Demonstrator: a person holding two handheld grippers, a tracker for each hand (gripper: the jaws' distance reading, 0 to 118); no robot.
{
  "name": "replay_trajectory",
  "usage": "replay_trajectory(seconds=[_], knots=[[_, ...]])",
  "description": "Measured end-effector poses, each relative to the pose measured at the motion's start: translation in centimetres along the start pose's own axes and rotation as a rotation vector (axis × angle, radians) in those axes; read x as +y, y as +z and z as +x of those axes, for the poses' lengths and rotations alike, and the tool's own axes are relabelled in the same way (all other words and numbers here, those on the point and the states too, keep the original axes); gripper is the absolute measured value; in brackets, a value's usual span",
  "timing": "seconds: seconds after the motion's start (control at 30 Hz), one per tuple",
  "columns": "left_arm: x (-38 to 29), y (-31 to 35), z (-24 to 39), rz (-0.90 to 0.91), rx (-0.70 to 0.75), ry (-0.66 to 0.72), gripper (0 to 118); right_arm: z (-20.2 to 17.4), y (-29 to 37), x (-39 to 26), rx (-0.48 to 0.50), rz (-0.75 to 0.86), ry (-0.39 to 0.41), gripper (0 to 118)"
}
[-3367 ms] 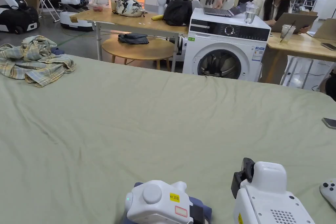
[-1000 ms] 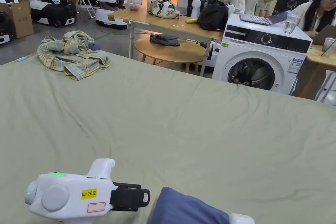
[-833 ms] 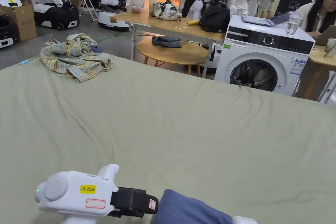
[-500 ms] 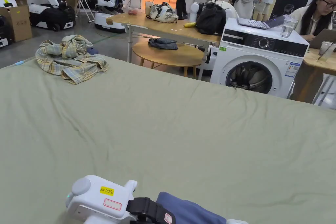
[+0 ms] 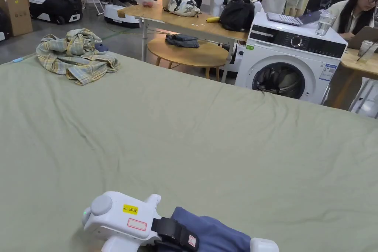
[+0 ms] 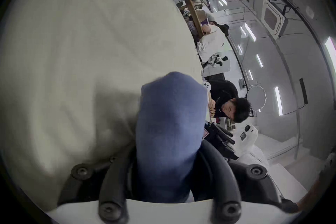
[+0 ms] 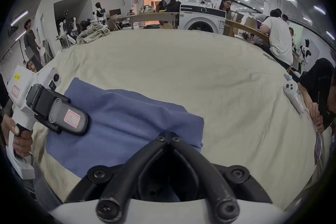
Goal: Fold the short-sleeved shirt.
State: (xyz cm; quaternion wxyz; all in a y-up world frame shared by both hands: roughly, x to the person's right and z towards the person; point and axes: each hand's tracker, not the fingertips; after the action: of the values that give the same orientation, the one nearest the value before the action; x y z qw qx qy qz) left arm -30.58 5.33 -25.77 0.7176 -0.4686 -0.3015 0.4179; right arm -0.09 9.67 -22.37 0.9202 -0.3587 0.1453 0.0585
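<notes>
Two grippers work at the near edge of the green-covered worktop, both at one blue shirt. The left gripper is clenched on a bunched fold of the shirt that rises between its jaws in the left gripper view; in the head view its white body sits at about 7 o'clock with the black jaw section lying against the cloth. The right gripper has its jaw tips drawn together at the shirt's near edge, with cloth running under them, so it is pinching the shirt there; in the head view one white corner of it shows at 6 o'clock. The shirt lies folded into a compact block at the bottom of the head view, between the two grippers. One hand grips the left gripper's handle at 9 o'clock in the right gripper view. Further out, one crumpled plaid garment sits at 10 o'clock on the far corner of the worktop, and one white controller lies at its 3 o'clock edge. Beyond the worktop stands one washing machine at 1 o'clock, its round door showing dark contents I cannot make out; on top of it rest one laptop and one glass.
</notes>
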Motion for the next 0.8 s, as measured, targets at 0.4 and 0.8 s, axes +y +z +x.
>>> replay_trajectory(seconds=[0.4, 0.8], knots=[[1.1, 4.0, 2.0, 0.01, 0.031, 0.052, 27, -0.9, 1.9, 5.2, -0.037, 0.204, 0.071, 0], [3.2, 22.4, 4.0, 0.128, 0.261, -0.025, 27, -7.8, 0.0, 8.2, 0.013, 0.162, 0.148, 0]])
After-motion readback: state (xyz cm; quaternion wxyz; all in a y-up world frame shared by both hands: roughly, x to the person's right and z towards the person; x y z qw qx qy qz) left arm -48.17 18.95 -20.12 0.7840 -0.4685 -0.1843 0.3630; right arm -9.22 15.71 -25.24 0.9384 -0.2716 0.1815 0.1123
